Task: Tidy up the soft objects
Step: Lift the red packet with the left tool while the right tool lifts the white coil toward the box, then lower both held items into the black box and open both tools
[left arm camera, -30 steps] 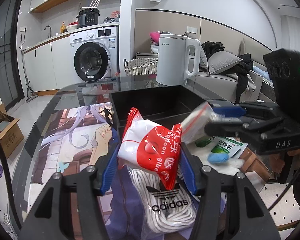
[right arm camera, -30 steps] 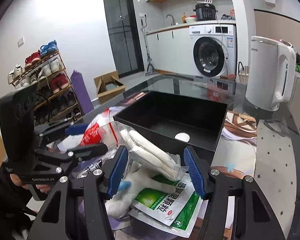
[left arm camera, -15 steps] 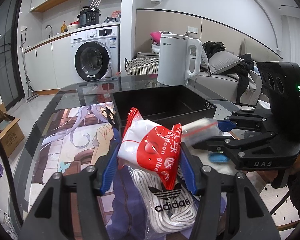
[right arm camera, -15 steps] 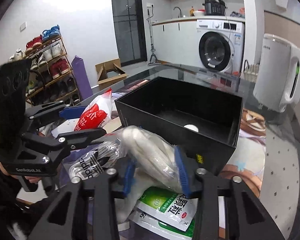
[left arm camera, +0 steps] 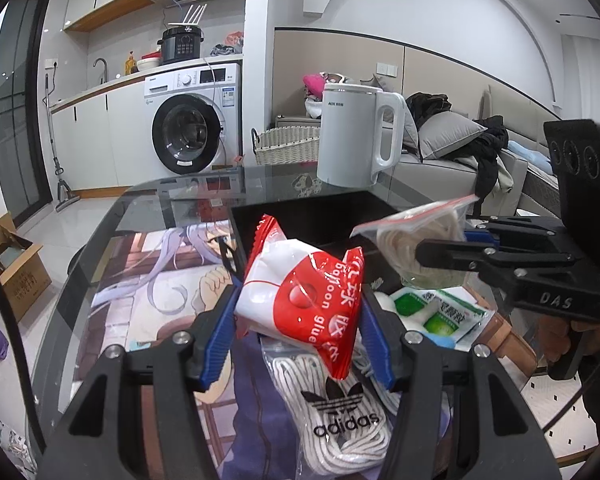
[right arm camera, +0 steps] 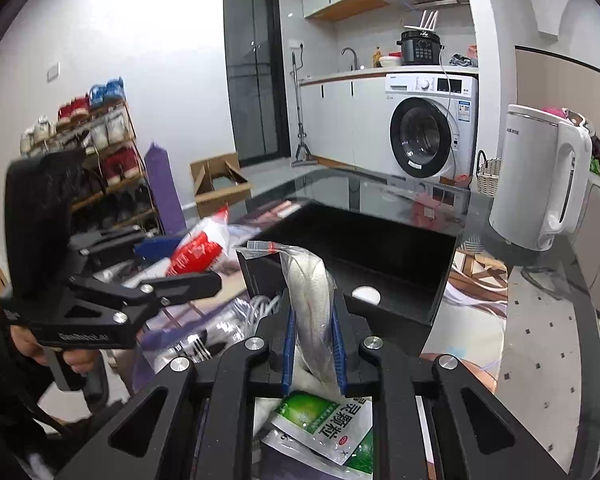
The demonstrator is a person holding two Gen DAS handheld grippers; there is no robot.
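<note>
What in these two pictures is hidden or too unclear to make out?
- Left wrist view: the adidas bag of white cord is partly covered by the red and white packet held in the left tool.
- Right wrist view: the small white round thing in the black box is too small to identify.
- Right wrist view: the green sachets are partly hidden by the right tool.

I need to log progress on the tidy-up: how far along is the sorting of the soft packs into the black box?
Done: little; the black box holds only a small white disc. In hand: left gripper grips the red-and-white packet, right gripper the clear zip bag. Left: Adidas lace bag, green sachets.
</note>
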